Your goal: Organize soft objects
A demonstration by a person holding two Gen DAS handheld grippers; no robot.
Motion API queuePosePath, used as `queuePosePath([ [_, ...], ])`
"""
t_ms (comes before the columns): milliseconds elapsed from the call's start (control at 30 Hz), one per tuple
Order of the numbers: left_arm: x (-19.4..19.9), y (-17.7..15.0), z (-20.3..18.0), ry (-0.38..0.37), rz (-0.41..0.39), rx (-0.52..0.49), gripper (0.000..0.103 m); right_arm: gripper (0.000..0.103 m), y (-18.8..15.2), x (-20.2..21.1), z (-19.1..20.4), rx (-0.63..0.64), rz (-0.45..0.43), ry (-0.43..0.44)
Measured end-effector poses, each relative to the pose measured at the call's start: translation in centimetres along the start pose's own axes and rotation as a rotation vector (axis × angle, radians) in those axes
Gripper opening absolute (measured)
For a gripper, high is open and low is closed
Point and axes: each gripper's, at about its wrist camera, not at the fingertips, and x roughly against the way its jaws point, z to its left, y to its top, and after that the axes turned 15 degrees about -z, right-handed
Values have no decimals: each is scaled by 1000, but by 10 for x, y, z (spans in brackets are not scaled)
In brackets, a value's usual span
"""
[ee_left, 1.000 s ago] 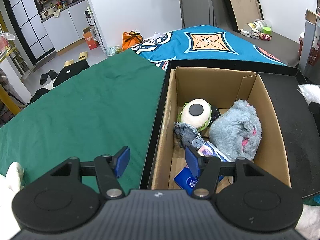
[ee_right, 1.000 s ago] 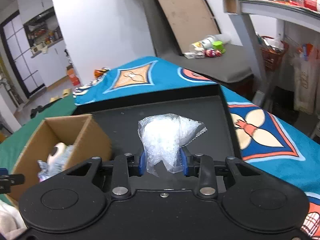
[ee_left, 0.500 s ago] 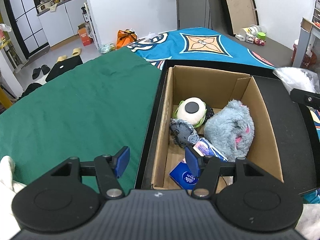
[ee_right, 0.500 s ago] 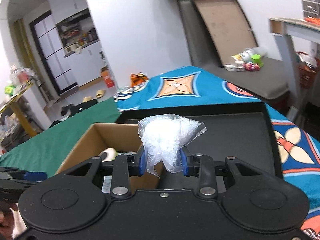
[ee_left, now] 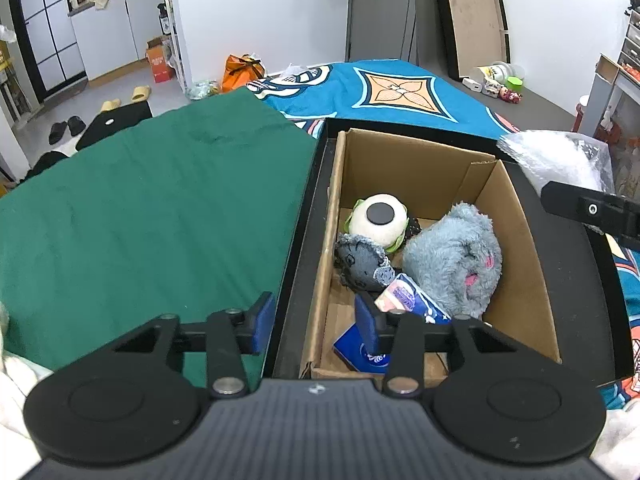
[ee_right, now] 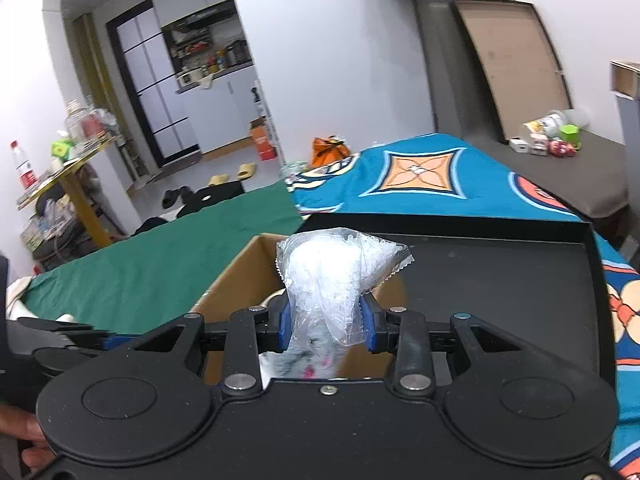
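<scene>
A cardboard box (ee_left: 520, 240) stands in a black tray (ee_left: 304, 216). In it lie a fluffy grey plush (ee_left: 452, 256), a white round plush with a black spot (ee_left: 378, 220), a small dark grey plush (ee_left: 360, 262) and blue tissue packs (ee_left: 408, 300). My left gripper (ee_left: 314, 322) is open and empty, astride the box's near left wall. My right gripper (ee_right: 326, 326) is shut on a clear plastic bag of white stuffing (ee_right: 332, 276), held over the box (ee_right: 240, 272). The bag (ee_left: 556, 158) also shows at the right in the left wrist view.
A green cloth (ee_left: 140, 200) covers the surface left of the tray. A blue patterned cloth (ee_left: 384, 92) lies beyond. The tray's bare floor (ee_right: 500, 272) stretches right of the box. Small items (ee_left: 496, 82) sit on a grey surface at the back right.
My right gripper has carried the bag leftward from over the tray to over the box. The left gripper has drawn back slightly and stays open.
</scene>
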Motion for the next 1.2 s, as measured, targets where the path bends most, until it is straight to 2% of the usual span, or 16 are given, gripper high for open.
queuePosePath([
  [133,-3,-2,3,-20,10,19,30,33,1,0,10,18,12,44],
  [267,-7,-3,6,-33,18,38,15,33,1,0,20,26,34,91],
  [400,-8,-4,11,-41,21,57,9,34,1,1,27,41,67,136],
  [467,-9,-4,11,-44,20,58,9,38,-1,1,29,43,107,175],
  [533,-9,-3,11,-45,20,60,9,52,-1,6,30,59,109,183],
  [600,-9,-4,13,-46,20,63,9,56,2,11,28,73,90,171],
  [767,-8,-3,11,-42,18,59,9,56,6,15,15,41,82,119],
  [1067,-6,2,7,-28,30,29,10,56,1,14,8,26,83,110],
  [1200,-3,8,2,-27,38,0,13,56,2,18,1,0,83,92],
])
